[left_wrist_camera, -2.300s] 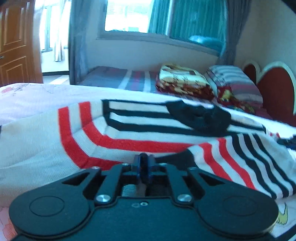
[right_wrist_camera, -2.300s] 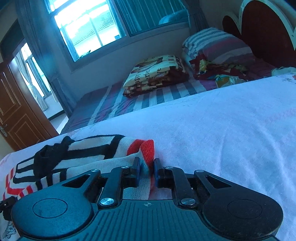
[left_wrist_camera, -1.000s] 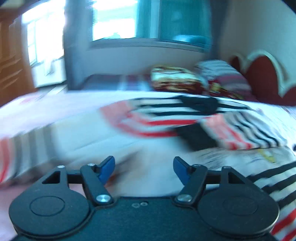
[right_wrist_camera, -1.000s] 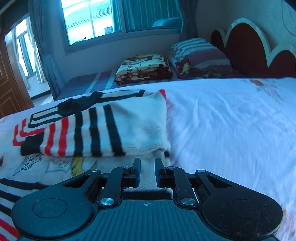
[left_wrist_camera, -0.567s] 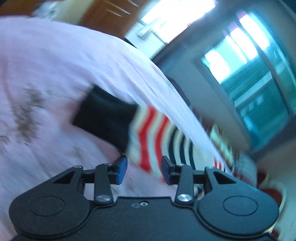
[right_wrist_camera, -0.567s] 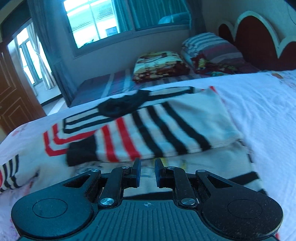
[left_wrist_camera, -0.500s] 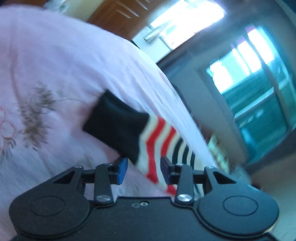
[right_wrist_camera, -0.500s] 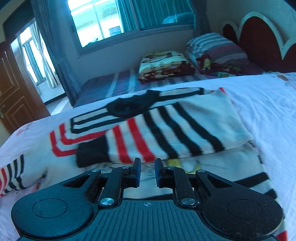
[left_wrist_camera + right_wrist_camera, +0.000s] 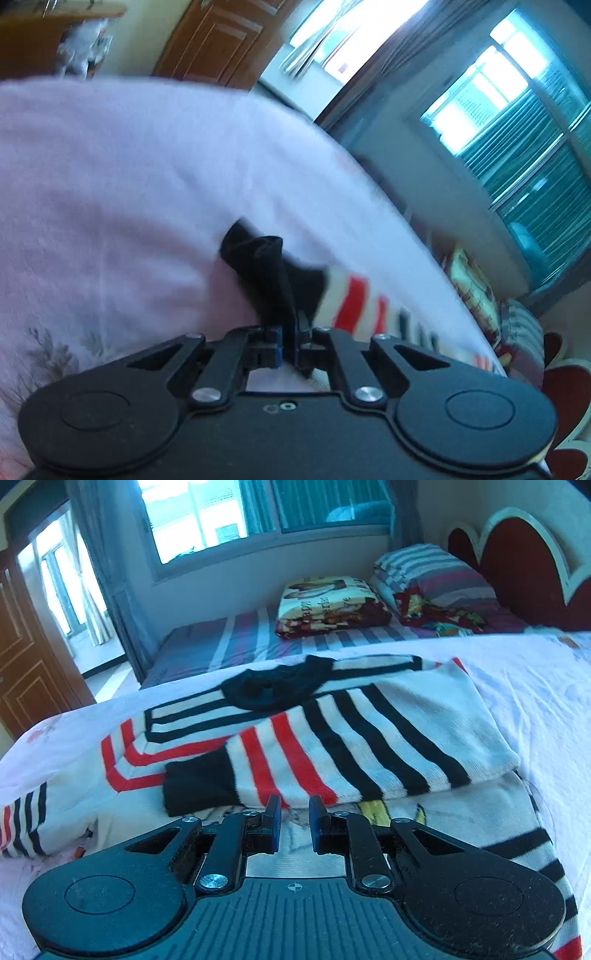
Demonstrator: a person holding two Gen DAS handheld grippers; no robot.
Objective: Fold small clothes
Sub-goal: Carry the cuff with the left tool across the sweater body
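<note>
Left gripper [image 9: 289, 341] is seen pressed together on the black cuff [image 9: 266, 266] of the left sleeve [image 9: 351, 306]; cuff fabric is bunched up between the fingers and lifted off the sheet [image 9: 110, 184]. Beyond the cuff, red and black stripes of the sleeve are seen trailing away to the right. This view is tilted and blurred, so finer detail cannot be told.

Right gripper [image 9: 293, 821] is held with a narrow gap between its fingers, nothing pinched. It is placed just above the lower front of the sweater [image 9: 461, 823], near the cartoon print.

Sweater is laid flat on the sheet, collar [image 9: 273, 688] at the far side. Right sleeve [image 9: 351, 746] is folded across the chest, its black cuff [image 9: 199, 786] pointing left, just beyond the right fingertips.

Behind it, a second bed [image 9: 229, 642] is seen with a folded blanket [image 9: 328, 602], pillow [image 9: 432, 572] and red headboard [image 9: 517, 561]. Window [image 9: 229, 513] and door [image 9: 29, 664] are at the back
</note>
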